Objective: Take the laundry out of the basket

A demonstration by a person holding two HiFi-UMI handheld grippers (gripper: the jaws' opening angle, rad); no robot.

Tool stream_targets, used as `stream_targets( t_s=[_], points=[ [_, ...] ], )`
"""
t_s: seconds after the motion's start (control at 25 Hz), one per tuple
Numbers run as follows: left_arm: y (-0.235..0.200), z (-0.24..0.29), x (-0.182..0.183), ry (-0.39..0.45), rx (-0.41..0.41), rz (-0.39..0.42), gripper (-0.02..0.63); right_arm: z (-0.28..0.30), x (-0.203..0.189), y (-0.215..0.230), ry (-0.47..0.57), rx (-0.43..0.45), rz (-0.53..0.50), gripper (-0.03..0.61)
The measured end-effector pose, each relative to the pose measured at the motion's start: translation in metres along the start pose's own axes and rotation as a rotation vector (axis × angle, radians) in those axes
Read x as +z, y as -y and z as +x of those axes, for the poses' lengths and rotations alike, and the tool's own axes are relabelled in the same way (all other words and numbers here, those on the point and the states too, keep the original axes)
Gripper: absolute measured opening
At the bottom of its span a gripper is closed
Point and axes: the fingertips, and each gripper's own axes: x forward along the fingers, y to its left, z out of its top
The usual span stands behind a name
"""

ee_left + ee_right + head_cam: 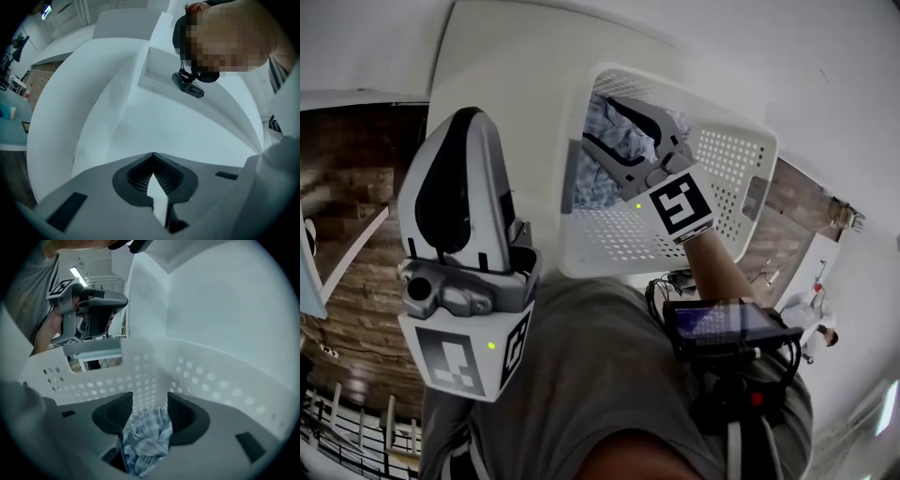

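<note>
Head view first: checked cloth point(612, 129) lying inside white basket point(741, 127), ungripped.
Head view: right gripper point(595, 120) reaching into basket, over cloth; left gripper point(467, 117) held up just beside basket, outside it. Left gripper view: fingers point(140, 174) closed tip to tip, nothing between. Right gripper view: fingers point(115, 413) spread wide, cloth point(147, 437) bunched low between them, not clamped, perforated basket wall point(201, 373) behind.

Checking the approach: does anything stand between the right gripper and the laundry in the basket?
Nothing visible does. The right gripper is already inside the basket, and the checked cloth lies directly between its open jaws.
</note>
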Motion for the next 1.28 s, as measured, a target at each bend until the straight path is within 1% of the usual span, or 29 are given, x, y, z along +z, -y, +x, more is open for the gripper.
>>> stream_targets(
  t_s=[0.2, 0.32, 0.44, 0.52, 0.56, 0.6, 0.64, 0.72, 0.88, 1.0, 1.12, 1.2, 1.28],
  points=[
    [-0.001, -0.002, -0.005, -0.022, 0.013, -0.02, 0.008, -0.001, -0.027, -0.006, -0.103, 0.014, -0.024, 0.28],
    [-0.003, -0.003, -0.007, -0.031, 0.027, -0.03, 0.008, -0.001, -0.043, -0.006, -0.163, 0.021, -0.061, 0.322],
    [-0.005, -0.003, -0.007, -0.034, 0.044, -0.032, 0.008, 0.003, -0.054, -0.007, -0.19, 0.044, -0.064, 0.33],
    [-0.007, -0.003, -0.006, -0.031, 0.053, -0.033, 0.008, 0.006, -0.058, -0.005, -0.211, 0.042, -0.091, 0.326],
    [-0.007, -0.003, -0.005, -0.029, 0.057, -0.034, 0.008, 0.006, -0.058, -0.001, -0.218, 0.03, -0.107, 0.251],
    [-0.008, -0.003, -0.005, -0.029, 0.059, -0.036, 0.008, 0.006, -0.058, 0.004, -0.222, 0.018, -0.117, 0.157],
    [-0.008, -0.002, -0.005, -0.03, 0.059, -0.037, 0.008, 0.007, -0.057, 0.008, -0.222, 0.012, -0.121, 0.098],
    [-0.008, -0.002, -0.005, -0.03, 0.058, -0.033, 0.008, 0.008, -0.057, 0.011, -0.216, 0.015, -0.117, 0.066],
    [-0.006, -0.002, -0.004, -0.016, 0.047, -0.019, 0.008, 0.005, -0.048, 0.019, -0.174, 0.003, -0.055, 0.05],
    [-0.006, -0.002, -0.002, -0.007, 0.042, -0.011, 0.008, -0.001, -0.031, 0.028, -0.11, -0.025, -0.031, 0.046],
    [-0.012, -0.002, -0.009, -0.006, 0.03, 0.003, 0.008, 0.002, -0.02, 0.029, -0.035, -0.057, 0.005, 0.044],
    [-0.01, -0.001, -0.013, 0.002, 0.003, 0.039, 0.008, 0.003, -0.01, 0.032, 0.041, -0.094, 0.036, 0.044],
    [0.003, -0.003, -0.009, 0.022, -0.025, 0.092, 0.008, -0.009, 0.005, 0.037, 0.119, -0.141, 0.054, 0.043]
  ],
)
